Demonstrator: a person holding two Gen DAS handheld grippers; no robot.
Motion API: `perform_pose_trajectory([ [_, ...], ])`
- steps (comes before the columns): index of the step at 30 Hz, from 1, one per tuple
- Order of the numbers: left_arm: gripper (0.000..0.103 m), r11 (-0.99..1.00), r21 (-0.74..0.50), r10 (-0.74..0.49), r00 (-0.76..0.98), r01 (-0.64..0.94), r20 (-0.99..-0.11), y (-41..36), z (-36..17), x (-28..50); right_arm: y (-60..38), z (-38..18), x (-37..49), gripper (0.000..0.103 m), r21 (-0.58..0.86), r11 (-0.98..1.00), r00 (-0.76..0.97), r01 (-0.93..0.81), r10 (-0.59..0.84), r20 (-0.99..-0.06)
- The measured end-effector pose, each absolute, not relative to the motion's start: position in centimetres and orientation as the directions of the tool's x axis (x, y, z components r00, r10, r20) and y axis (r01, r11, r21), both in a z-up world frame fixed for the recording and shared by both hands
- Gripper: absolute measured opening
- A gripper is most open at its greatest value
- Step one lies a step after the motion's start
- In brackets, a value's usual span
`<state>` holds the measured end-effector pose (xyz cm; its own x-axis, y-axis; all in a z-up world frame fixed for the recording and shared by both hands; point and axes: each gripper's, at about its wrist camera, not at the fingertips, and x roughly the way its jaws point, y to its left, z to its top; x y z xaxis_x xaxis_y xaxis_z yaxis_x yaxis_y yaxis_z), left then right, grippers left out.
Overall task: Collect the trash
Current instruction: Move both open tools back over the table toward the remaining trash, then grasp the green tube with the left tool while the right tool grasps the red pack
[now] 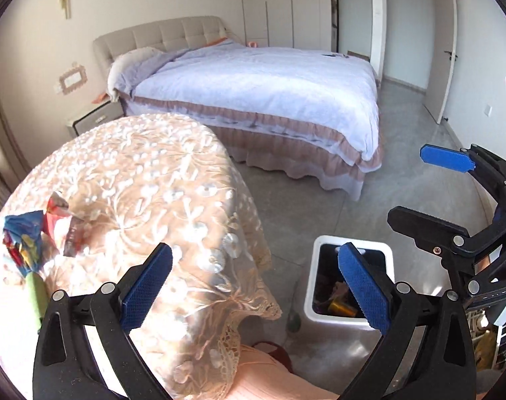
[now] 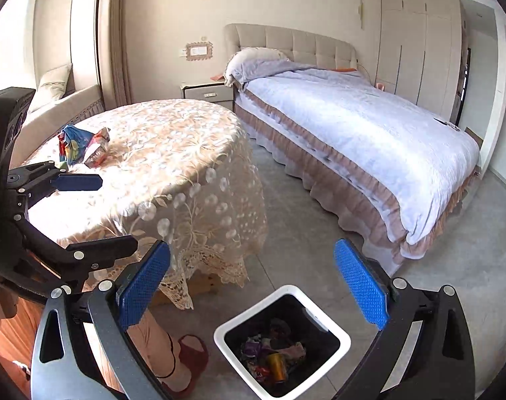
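The left wrist view looks from above the near edge of the round table [image 1: 146,180], facing across it toward the bed [image 1: 259,90] and the far wardrobe wall [image 1: 286,6], with the white bin [image 1: 319,313] close below on its right. The right wrist view sits further right, over the bin [image 2: 226,340], with the table [image 2: 173,153] on its left. Both share table, bin, bed and grey floor [image 2: 302,226], and each catches the other gripper at its edge.

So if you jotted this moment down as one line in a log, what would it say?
left gripper: open, empty | right gripper: open, empty, above bin | wrappers: on table | bin: holds trash
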<state>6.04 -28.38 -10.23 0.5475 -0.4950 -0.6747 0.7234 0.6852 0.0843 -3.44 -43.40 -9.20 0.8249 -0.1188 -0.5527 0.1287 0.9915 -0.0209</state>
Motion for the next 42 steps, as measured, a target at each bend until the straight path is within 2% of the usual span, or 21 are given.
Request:
perform_pose_trajectory([
  [8, 0.098, 0.848, 0.035, -0.395, 0.674, 0.529, -0.624, -19.7, -7.6, 9.3, -37.0, -6.4, 1.6, 0.098, -0.002, 0.998, 0.887, -0.055, 0.048, -0.460],
  [14, 0.098, 0.930, -0.019, -0.293, 0.707, 0.367, -0.644, -14.0, -8.0, 11.9, -32.5, -5.4, 6.2, 0.098, 0.003, 0.986, 0.884, -0.164, 0.148, -0.444],
  [19, 0.098, 0.968, -0.029, -0.200, 0.692, 0.250, -0.694, -10.7, -10.2, 14.3, -29.2, -5.8, 10.2, 0.098, -0.025, 0.977, 0.859, -0.212, 0.174, -0.481],
  [28, 0.096, 0.977, -0.073, -0.188, 0.638, 0.202, -0.747, -8.3, -12.7, 17.6, -25.3, -8.9, 17.1, 0.098, -0.086, 0.964, 0.782, -0.253, 0.152, -0.604],
  [33, 0.067, 0.974, -0.100, -0.202, 0.590, 0.201, -0.782, -8.5, -14.1, 19.6, -23.2, -10.4, 20.6, 0.098, -0.119, 0.950, 0.740, -0.289, 0.142, -0.657],
  [35, 0.062, 0.975, -0.078, -0.187, 0.589, 0.206, -0.786, -8.8, -14.5, 20.1, -22.5, -11.0, 21.9, 0.098, -0.119, 0.943, 0.702, -0.311, 0.144, -0.697],
  [37, 0.052, 0.977, -0.037, -0.158, 0.592, 0.212, -0.790, -9.2, -14.6, 20.3, -22.1, -11.4, 22.8, 0.097, -0.119, 0.941, 0.675, -0.316, 0.135, -0.726],
  [38, 0.045, 0.976, -0.027, -0.155, 0.594, 0.218, -0.790, -9.3, -14.5, 20.4, -22.0, -11.7, 23.3, 0.089, -0.114, 0.939, 0.659, -0.323, 0.137, -0.740],
  [39, 0.034, 0.974, -0.023, -0.157, 0.592, 0.227, -0.790, -9.5, -14.5, 20.4, -21.9, -12.0, 23.6, 0.082, -0.103, 0.937, 0.638, -0.333, 0.144, -0.756],
  [40, 0.030, 0.972, -0.014, -0.154, 0.593, 0.235, -0.790, -9.6, -14.4, 20.4, -21.7, -12.3, 24.1, 0.059, -0.096, 0.937, 0.622, -0.335, 0.143, -0.770],
  [42, 0.028, 0.970, 0.000, -0.150, 0.597, 0.244, -0.788, -9.8, -14.4, 20.4, -21.9, -12.2, 24.1, 0.057, -0.077, 0.942, 0.620, -0.328, 0.153, -0.770],
])
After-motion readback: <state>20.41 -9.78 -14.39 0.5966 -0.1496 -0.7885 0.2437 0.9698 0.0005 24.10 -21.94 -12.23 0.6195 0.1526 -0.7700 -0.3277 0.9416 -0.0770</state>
